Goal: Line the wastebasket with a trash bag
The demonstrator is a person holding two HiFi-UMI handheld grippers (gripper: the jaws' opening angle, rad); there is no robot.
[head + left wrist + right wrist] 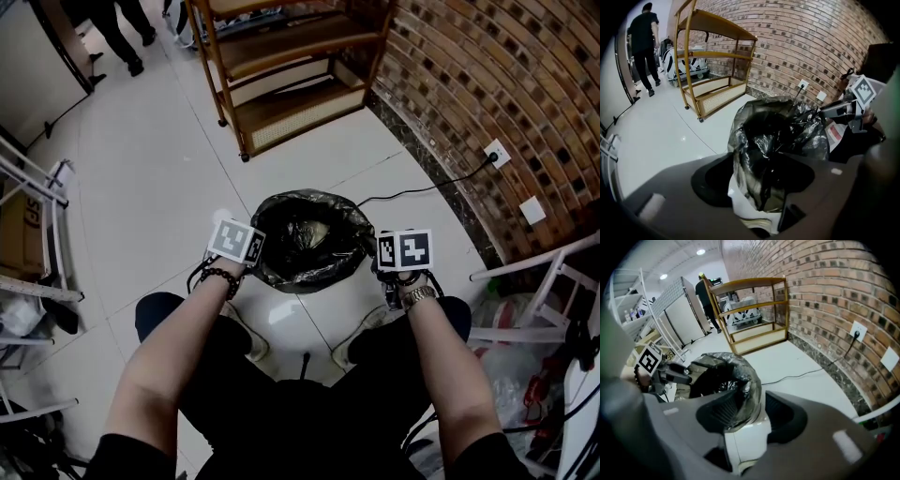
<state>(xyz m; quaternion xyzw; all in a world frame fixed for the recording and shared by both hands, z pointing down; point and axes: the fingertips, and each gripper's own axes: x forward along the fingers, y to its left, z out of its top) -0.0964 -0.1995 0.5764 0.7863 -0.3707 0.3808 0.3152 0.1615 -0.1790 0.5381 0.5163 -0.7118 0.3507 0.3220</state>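
Head view: the trash bag point(309, 234) lies spread open between the left gripper point(251, 261) and the right gripper point(386, 272); left gripper view: spread jaws straddle the bag-covered rim of the wastebasket point(740, 206) without pinching; right gripper view: likewise, so the lining seems nearly done, only smoothing left.

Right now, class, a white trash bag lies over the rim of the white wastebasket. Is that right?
No. The trash bag is black, not white, as the head view shows; it does lie over the rim of the white wastebasket.
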